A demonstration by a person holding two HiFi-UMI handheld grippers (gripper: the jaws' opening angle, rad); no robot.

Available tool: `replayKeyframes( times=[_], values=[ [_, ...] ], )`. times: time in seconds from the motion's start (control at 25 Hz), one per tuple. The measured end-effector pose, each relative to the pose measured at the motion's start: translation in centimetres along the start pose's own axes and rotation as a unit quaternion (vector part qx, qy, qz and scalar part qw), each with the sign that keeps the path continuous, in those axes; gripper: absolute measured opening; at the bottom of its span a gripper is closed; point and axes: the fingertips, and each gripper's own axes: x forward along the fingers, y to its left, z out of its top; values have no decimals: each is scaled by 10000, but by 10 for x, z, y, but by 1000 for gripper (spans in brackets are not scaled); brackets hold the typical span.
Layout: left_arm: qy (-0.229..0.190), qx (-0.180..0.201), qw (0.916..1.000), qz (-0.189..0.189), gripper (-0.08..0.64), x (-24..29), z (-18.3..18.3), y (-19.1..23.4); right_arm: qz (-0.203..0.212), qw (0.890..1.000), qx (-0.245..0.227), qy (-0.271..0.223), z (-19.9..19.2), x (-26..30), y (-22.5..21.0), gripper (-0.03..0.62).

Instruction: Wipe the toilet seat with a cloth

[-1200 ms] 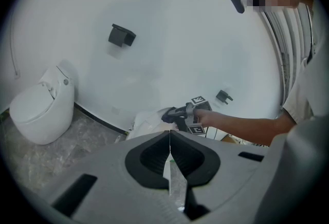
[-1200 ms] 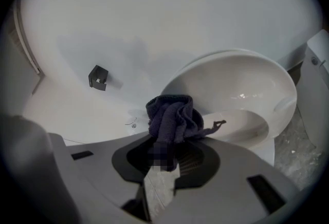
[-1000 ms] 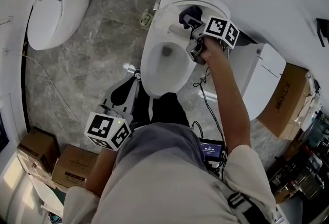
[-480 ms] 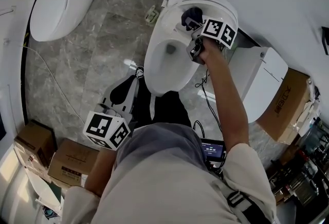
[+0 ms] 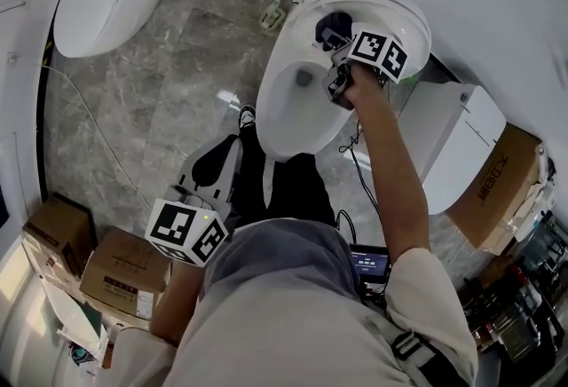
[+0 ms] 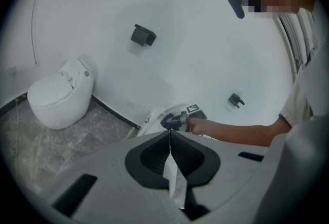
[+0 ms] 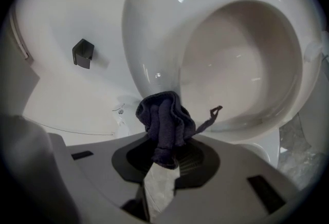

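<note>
1. R gripper is clamped on the dark cloth, which is bunched btwn its 2 jaws.
2. Cloth is at the toilet seat rim, toward the back; contact unclear.
3. L gripper: jaws pressed together, nothing in them, held low, well apart from the toilet.
</note>
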Motion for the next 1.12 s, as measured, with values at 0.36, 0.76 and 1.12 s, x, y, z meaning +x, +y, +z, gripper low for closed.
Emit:
replayKeyframes(
  times=[0.36, 0.76, 1.12],
  values=[
    [39, -357, 9993, 73, 9, 2, -17, 32, -63, 10000, -2, 64, -14, 38, -13, 74],
    [104, -527, 9984, 167, 9, -1, -36, 72, -145, 9997, -199, -47, -27, 72, -27, 77],
    [312, -703, 9969, -184, 9, 9, -74, 92, -204, 9937, -1098, -42, -48, 94, -57, 78]
  ],
)
